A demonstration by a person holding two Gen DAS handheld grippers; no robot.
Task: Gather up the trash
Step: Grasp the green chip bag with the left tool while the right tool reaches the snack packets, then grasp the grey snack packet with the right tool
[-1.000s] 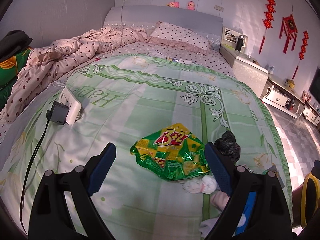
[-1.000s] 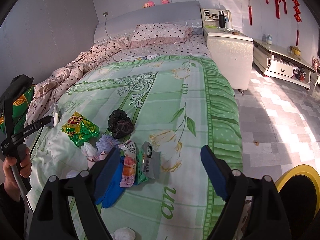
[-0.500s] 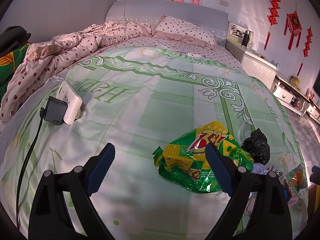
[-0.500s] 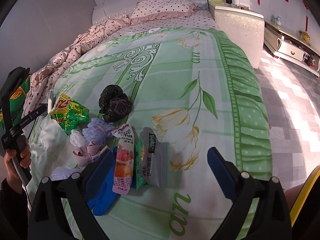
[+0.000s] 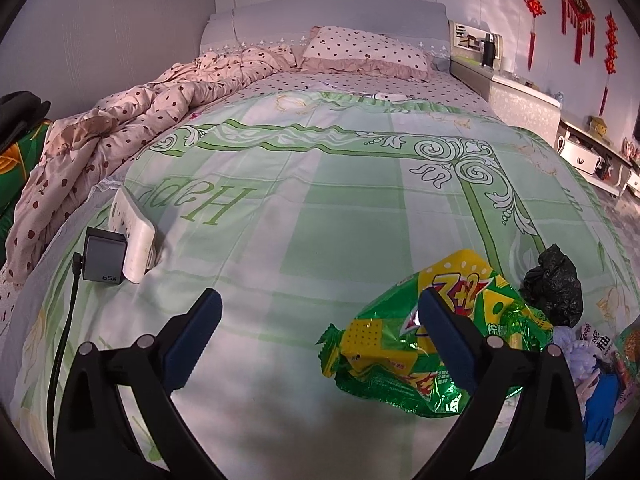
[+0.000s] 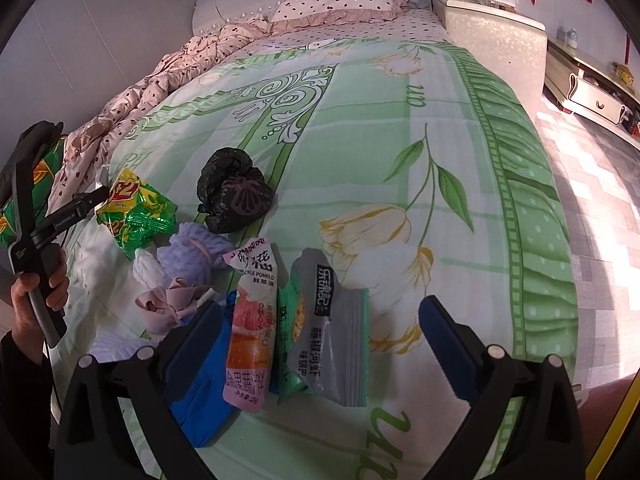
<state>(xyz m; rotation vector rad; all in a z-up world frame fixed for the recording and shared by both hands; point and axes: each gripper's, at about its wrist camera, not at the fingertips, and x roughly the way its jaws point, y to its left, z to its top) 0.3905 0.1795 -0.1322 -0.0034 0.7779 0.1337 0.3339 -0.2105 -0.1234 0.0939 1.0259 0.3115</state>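
Note:
A green and yellow snack bag lies crumpled on the green bedspread. My left gripper hovers just left of it, jaws still opening, right finger over the bag's top, nothing pressed. Beyond it sits a black plastic bag. In the right wrist view the snack bag and black bag lie farther off. A pink pomelo pouch, a green packet and a grey pouch lie under my right gripper. Its jaws are opening wide, pads touching nothing.
A white power strip with a grey charger and black cable lies left. A blue cloth, a purple knit piece and a pink rag sit by the pouches. A yellow-rimmed bin stands off the bed's right edge.
Both grippers have sunk closer to the bed with their jaws spreading wider. The snack bag has slid right in the left view, and the pouches now lie between the right fingers.

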